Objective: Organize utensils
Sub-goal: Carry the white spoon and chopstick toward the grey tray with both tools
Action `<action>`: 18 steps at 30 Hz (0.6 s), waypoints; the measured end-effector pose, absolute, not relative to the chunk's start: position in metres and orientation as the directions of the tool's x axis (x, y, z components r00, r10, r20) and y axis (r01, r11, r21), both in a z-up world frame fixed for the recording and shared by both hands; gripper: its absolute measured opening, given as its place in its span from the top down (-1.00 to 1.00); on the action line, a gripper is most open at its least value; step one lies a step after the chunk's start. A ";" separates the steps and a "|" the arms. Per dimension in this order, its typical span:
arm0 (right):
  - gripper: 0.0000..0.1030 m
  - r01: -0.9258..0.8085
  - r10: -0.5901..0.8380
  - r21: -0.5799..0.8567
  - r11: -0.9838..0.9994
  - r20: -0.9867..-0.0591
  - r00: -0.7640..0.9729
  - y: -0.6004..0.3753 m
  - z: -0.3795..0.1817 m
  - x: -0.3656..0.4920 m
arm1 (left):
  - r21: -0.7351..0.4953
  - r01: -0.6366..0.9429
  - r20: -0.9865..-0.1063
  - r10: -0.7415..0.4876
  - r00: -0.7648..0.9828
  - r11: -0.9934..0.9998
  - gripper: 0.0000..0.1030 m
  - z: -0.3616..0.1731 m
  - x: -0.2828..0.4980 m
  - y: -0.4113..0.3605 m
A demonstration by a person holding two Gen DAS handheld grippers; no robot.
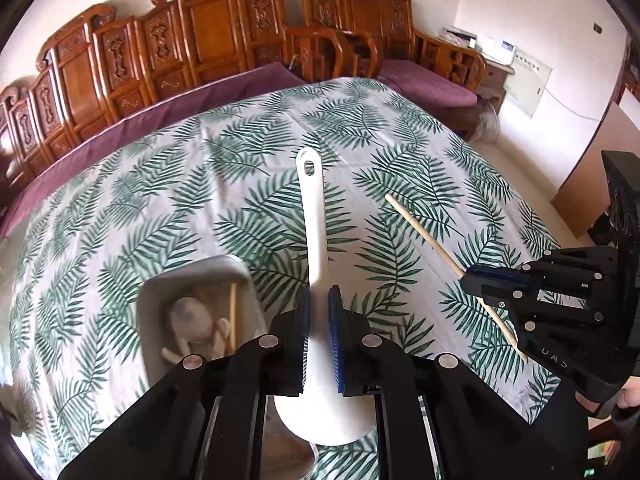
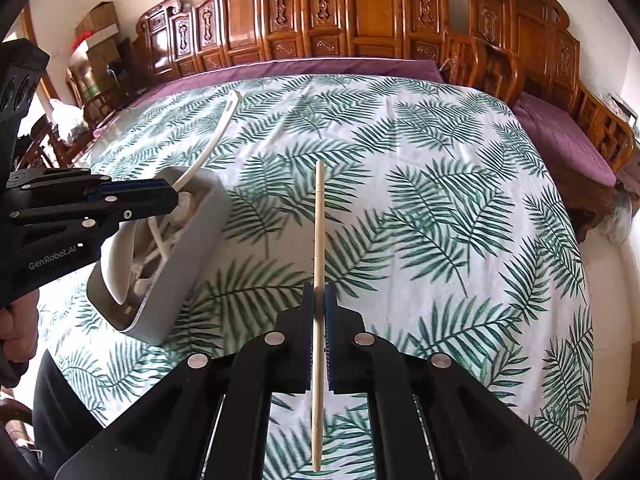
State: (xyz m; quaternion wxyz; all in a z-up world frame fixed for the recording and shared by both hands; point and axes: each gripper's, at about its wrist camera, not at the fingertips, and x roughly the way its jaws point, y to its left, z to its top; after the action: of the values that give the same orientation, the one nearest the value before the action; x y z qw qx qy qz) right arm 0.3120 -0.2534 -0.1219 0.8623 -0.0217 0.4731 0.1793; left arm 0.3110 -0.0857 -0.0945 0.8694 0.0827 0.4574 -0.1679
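Observation:
My left gripper is shut on a white plastic rice paddle, handle pointing away and blade toward the camera, held above the table. In the right wrist view the same left gripper and paddle hang over the tray. My right gripper is shut on a single wooden chopstick that runs lengthwise between the pads. From the left wrist view, the right gripper and its chopstick appear at the right. A grey metal tray holds several wooden and pale utensils.
A leaf-patterned cloth covers the table. Carved wooden benches with purple cushions stand behind and to the right of it. A person's hand grips the left tool at the left edge.

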 end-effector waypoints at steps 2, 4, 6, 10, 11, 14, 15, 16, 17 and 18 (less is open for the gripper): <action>0.89 -0.339 0.295 0.133 0.931 -0.821 0.488 -0.247 -0.119 0.310 | -0.012 0.355 -0.819 -0.213 0.533 0.935 0.83 -0.092 0.308 -0.076; 0.89 -0.348 0.300 0.132 0.928 -0.819 0.489 -0.240 -0.117 0.309 | -0.013 0.343 -0.817 -0.208 0.538 0.939 0.83 -0.092 0.306 -0.068; 0.88 -0.360 0.307 0.131 0.924 -0.817 0.488 -0.232 -0.114 0.307 | -0.017 0.327 -0.819 -0.201 0.538 0.945 0.83 -0.094 0.304 -0.057; 0.88 -0.385 0.321 0.131 0.914 -0.813 0.485 -0.217 -0.107 0.305 | -0.021 0.297 -0.826 -0.184 0.532 0.955 0.83 -0.102 0.304 -0.039; 0.88 -0.389 0.323 0.130 0.912 -0.813 0.484 -0.214 -0.107 0.305 | -0.022 0.288 -0.829 -0.178 0.529 0.957 0.83 -0.105 0.304 -0.034; 0.88 -0.400 0.333 0.136 0.906 -0.812 0.479 -0.205 -0.105 0.305 | -0.027 0.267 -0.836 -0.168 0.523 0.963 0.83 -0.113 0.304 -0.023; 0.88 -0.404 0.337 0.138 0.905 -0.812 0.477 -0.202 -0.104 0.306 | -0.028 0.261 -0.838 -0.165 0.521 0.965 0.83 -0.115 0.305 -0.019; 0.88 -0.408 0.340 0.140 0.902 -0.812 0.474 -0.199 -0.104 0.306 | -0.029 0.255 -0.839 -0.162 0.519 0.967 0.83 -0.118 0.305 -0.015; 0.88 -0.411 0.343 0.141 0.901 -0.812 0.472 -0.197 -0.104 0.307 | -0.030 0.251 -0.840 -0.160 0.518 0.968 0.83 -0.120 0.305 -0.013; 0.88 -0.415 0.345 0.142 0.899 -0.812 0.470 -0.194 -0.103 0.307 | -0.031 0.245 -0.842 -0.158 0.516 0.969 0.83 -0.122 0.305 -0.010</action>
State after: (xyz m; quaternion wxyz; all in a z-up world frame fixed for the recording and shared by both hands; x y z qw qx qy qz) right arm 0.3065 -0.1942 -0.1034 0.8566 -0.0376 0.4644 0.2218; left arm 0.3051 -0.0100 -0.1218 0.8695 0.0456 0.4780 -0.1157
